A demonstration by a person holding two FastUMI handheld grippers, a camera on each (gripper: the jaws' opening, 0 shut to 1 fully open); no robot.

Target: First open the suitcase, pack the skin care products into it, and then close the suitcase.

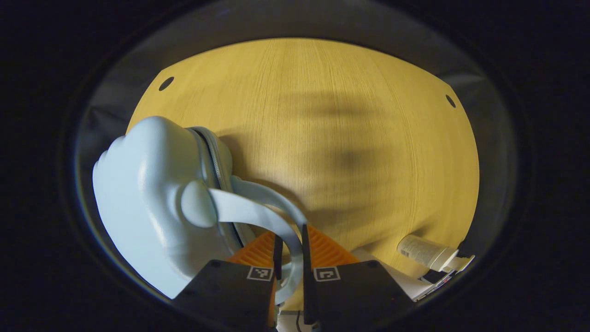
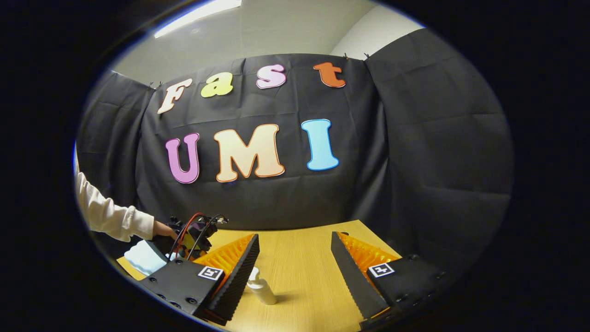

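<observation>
Viewing through left gripper view: a pale blue suitcase [image 1: 152,203] is seen on a wooden table [image 1: 322,138], closed along its zipper seam.
Left claw state: the left gripper [image 1: 290,251] is narrowed onto the suitcase handle [image 1: 272,216]; the handle strap is passed between the two fingers, which appear to be pressed against it on both sides.
Suitcase position: the shell is placed ahead and to the left of the claw, with the handle arched from its side down into the claw.
Skin care item: a white bottle [image 1: 426,252] is seen lying on its side to the right of the claw, close to the table edge; beside it a flat white item is partly hidden and cannot be identified.

Right gripper view: the table is seen from low down, with black cloth behind it.
Right claw state: the right gripper [image 2: 295,258] is held wide, with nothing gripped.
Pump bottle [image 2: 261,287]: it is stood upright just inside the left-hand finger, apart from the other finger.
Far left of the claw: a white sleeve [image 2: 108,212] and a hand on the other gripper [image 2: 193,233] are seen above the suitcase [image 2: 143,258].
</observation>
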